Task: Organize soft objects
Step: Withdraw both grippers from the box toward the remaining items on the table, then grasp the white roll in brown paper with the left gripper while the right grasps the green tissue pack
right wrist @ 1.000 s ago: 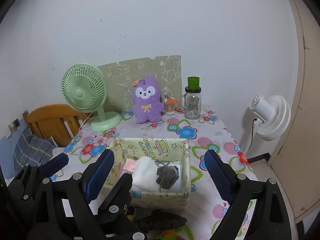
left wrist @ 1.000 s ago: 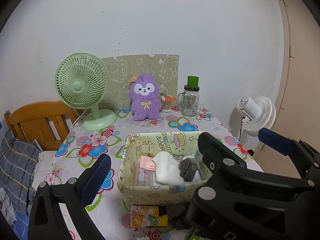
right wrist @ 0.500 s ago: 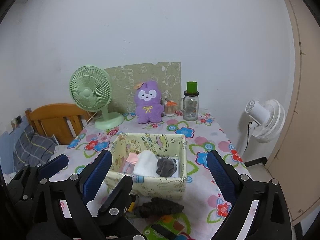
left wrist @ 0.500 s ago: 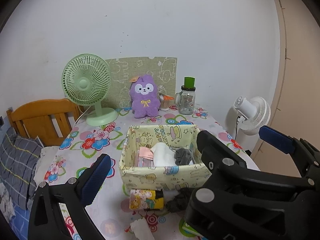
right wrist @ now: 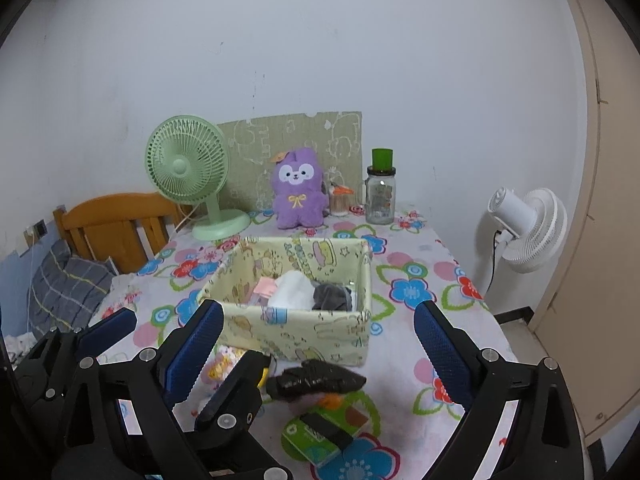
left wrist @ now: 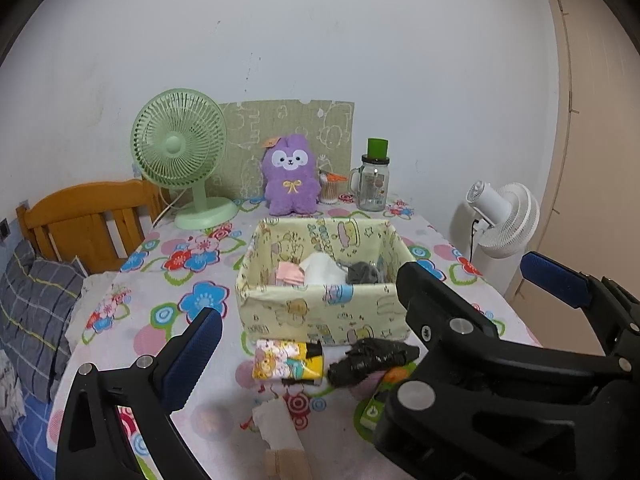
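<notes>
A yellow cartoon-print fabric basket (left wrist: 320,310) (right wrist: 296,332) sits mid-table and holds pink, white and grey soft items (left wrist: 320,272) (right wrist: 296,292). In front of it lie a black crumpled soft item (left wrist: 370,360) (right wrist: 316,378), a colourful packet (left wrist: 288,364) and a white piece (left wrist: 276,420). My left gripper (left wrist: 312,356) is open and empty, near the table's front edge. My right gripper (right wrist: 320,348) is open and empty, just right of the left one, above the black item.
A purple plush (left wrist: 292,180) (right wrist: 298,190), a green desk fan (left wrist: 180,152), a glass jar with green lid (left wrist: 374,178) and a swab cup stand at the back. A green card (right wrist: 328,432) lies at the front. A white floor fan (right wrist: 524,228) stands right, a wooden bed (left wrist: 84,216) left.
Both grippers have pulled back and up from the basket, so the black item, packet and green card in front of it have come into view. Both stay open.
</notes>
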`<action>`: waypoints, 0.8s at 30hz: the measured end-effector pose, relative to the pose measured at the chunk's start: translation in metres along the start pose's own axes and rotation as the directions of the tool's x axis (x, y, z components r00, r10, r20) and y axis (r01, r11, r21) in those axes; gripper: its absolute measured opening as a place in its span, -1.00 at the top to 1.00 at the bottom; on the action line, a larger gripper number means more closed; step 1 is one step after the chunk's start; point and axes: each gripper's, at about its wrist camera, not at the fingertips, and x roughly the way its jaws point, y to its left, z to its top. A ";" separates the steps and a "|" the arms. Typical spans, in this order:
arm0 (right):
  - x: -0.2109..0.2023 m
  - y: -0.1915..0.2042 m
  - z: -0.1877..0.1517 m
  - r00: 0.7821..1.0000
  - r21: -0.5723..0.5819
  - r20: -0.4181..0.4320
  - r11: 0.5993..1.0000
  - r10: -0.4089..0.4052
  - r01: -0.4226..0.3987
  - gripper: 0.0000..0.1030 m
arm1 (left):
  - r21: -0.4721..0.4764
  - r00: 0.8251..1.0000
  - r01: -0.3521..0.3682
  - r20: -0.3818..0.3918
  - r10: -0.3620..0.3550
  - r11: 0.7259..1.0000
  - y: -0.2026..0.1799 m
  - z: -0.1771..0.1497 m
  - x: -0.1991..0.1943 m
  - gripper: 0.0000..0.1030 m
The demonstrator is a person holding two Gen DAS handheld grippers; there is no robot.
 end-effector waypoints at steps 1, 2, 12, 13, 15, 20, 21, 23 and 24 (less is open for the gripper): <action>-0.001 0.000 -0.003 1.000 -0.004 0.002 1.000 0.001 -0.001 -0.90 | 0.000 1.000 0.003 0.005 -0.003 1.000 0.000 -0.004 0.000 -0.99; -0.001 0.000 -0.006 1.000 -0.007 0.003 1.000 0.001 -0.001 -0.90 | 0.000 1.000 0.004 0.008 -0.004 1.000 0.000 -0.007 -0.001 -0.99; 0.003 -0.003 -0.036 1.000 -0.002 0.000 1.000 0.017 -0.017 -0.90 | -0.013 1.000 -0.005 -0.012 0.005 1.000 0.001 -0.034 0.006 -0.99; 0.005 -0.003 -0.040 1.000 -0.002 -0.002 1.000 0.016 -0.016 -0.90 | -0.014 1.000 -0.003 -0.016 0.003 1.000 0.000 -0.037 0.008 -0.99; 0.007 -0.004 -0.047 1.000 -0.003 -0.003 1.000 0.011 -0.011 -0.90 | -0.014 1.000 -0.002 -0.025 0.002 1.000 0.000 -0.044 0.012 -0.99; 0.017 -0.007 -0.062 1.000 -0.007 -0.010 1.000 0.005 -0.005 -0.90 | -0.017 0.998 -0.002 -0.055 0.001 1.000 -0.001 -0.058 0.024 -0.99; 0.019 -0.008 -0.064 1.000 -0.009 -0.013 1.000 0.004 -0.004 -0.90 | -0.017 0.998 -0.004 -0.066 0.002 1.000 -0.001 -0.061 0.027 -0.99; 0.024 -0.009 -0.069 1.000 -0.014 -0.022 1.000 0.000 -0.001 -0.90 | -0.018 0.997 -0.007 -0.078 0.006 1.000 -0.001 -0.065 0.032 -0.99; 0.027 -0.009 -0.070 1.000 -0.018 -0.027 1.000 0.000 0.000 -0.90 | -0.018 0.996 -0.009 -0.084 0.007 1.000 0.000 -0.067 0.034 -0.99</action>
